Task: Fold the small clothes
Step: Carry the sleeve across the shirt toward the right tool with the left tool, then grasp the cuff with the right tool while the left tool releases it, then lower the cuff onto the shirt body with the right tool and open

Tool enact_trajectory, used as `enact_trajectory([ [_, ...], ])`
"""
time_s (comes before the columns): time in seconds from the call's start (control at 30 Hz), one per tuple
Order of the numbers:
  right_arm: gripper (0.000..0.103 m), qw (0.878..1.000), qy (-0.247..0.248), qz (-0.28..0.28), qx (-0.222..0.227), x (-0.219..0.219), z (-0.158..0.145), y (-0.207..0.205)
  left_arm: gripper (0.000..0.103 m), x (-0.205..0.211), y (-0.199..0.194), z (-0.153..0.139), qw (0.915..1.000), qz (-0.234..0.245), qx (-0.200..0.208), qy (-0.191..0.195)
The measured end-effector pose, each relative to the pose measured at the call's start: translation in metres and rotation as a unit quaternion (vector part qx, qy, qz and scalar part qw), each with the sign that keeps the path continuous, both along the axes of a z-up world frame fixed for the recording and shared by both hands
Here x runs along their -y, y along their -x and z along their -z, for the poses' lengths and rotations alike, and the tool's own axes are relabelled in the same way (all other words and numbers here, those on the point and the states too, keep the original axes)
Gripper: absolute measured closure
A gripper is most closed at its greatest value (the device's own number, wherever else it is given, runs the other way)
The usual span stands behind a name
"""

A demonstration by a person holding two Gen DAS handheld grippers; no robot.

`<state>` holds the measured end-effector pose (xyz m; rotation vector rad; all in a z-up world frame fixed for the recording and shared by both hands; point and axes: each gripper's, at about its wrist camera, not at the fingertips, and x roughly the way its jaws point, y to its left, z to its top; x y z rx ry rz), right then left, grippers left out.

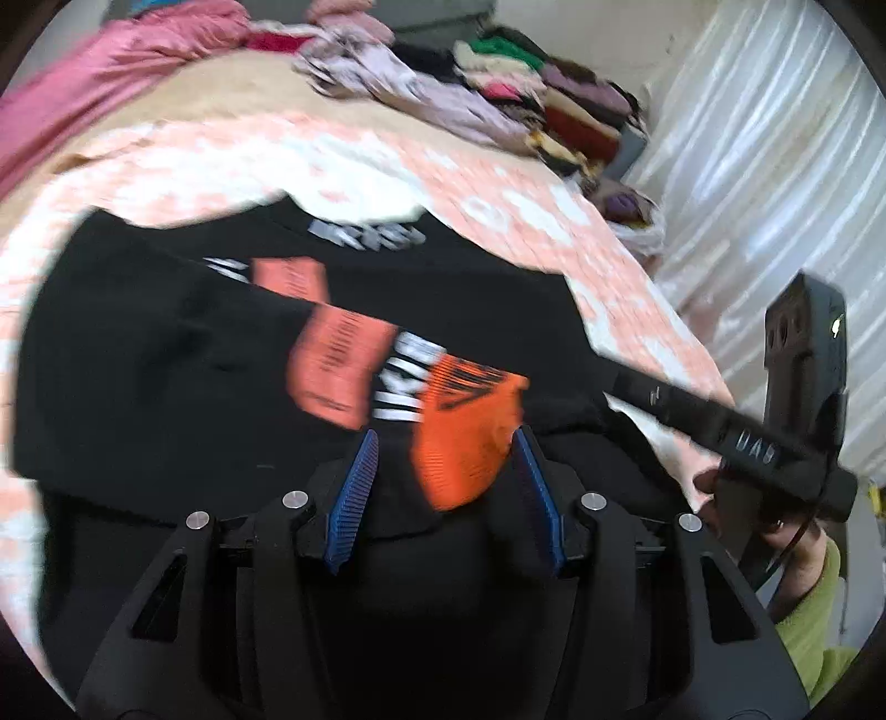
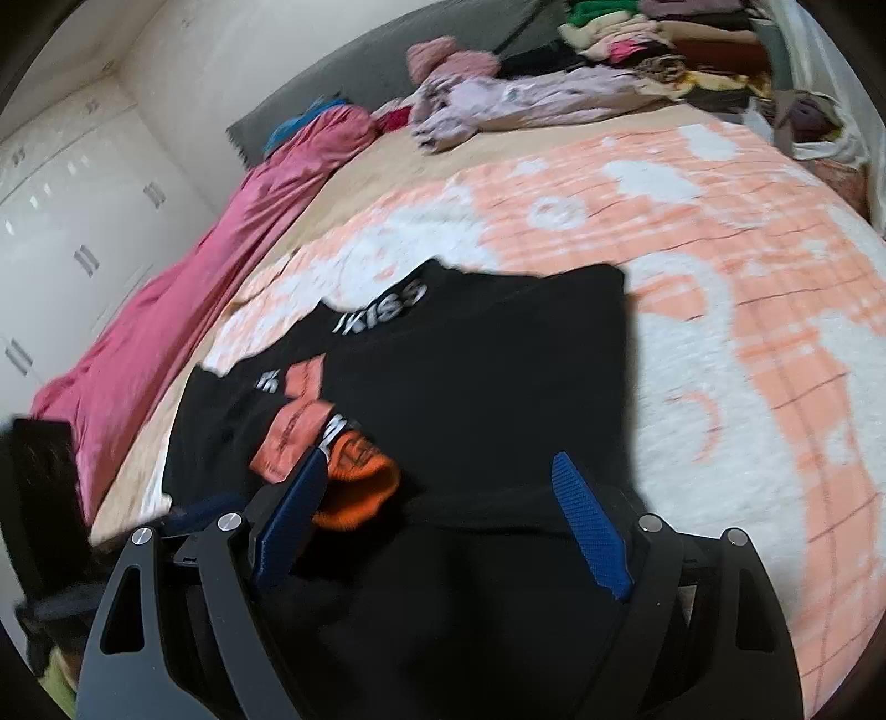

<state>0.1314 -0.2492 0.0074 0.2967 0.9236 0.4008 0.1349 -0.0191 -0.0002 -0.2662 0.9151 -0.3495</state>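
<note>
A small black garment (image 1: 166,354) with orange patches and white lettering lies on the pink-and-white bedspread (image 1: 498,188). My left gripper (image 1: 446,437) hangs over its near edge, jaws apart, with a raised orange fold (image 1: 465,437) and black cloth between the blue pads (image 1: 354,487). In the right wrist view the same garment (image 2: 470,387) lies ahead. My right gripper (image 2: 443,471) is wide open over its near edge, with black cloth lying between the pads. The right gripper's body (image 1: 797,387) shows at the left view's right side.
A pink quilt (image 2: 183,310) lies along the bed's left side. A lilac garment (image 2: 520,99) and a stack of folded clothes (image 2: 664,33) sit at the far end. White wardrobe doors (image 2: 72,221) stand on the left, a white curtain (image 1: 775,166) on the right.
</note>
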Motion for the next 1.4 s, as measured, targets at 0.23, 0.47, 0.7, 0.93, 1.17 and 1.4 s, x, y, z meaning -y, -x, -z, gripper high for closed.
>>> enact_trajectory([
  [0.23,0.021,0.998,-0.016,-0.043,-0.036,-0.032,0.018,-0.001,0.058,-0.048,0.009,-0.020,0.9977,-0.049,0.033,-0.033],
  [0.47,0.025,0.998,0.011,-0.051,-0.029,-0.055,0.028,-0.003,0.057,-0.085,0.012,-0.013,0.9957,-0.088,0.018,-0.022],
  [0.7,0.073,0.998,0.020,-0.062,-0.003,-0.072,0.029,-0.002,0.057,-0.111,0.013,-0.006,0.9926,-0.121,0.004,-0.006],
  [0.93,0.094,0.995,0.018,-0.087,0.049,-0.074,0.007,0.003,0.056,-0.124,0.006,-0.014,0.9908,-0.135,0.011,-0.006],
  [1.17,0.095,0.981,0.094,-0.069,0.157,-0.050,-0.057,-0.001,0.056,-0.134,-0.006,-0.023,0.9895,-0.143,0.017,-0.014],
  [1.4,0.096,0.979,0.167,-0.021,0.112,-0.015,-0.035,-0.040,0.056,-0.108,-0.026,-0.018,0.9922,-0.117,0.002,-0.042],
])
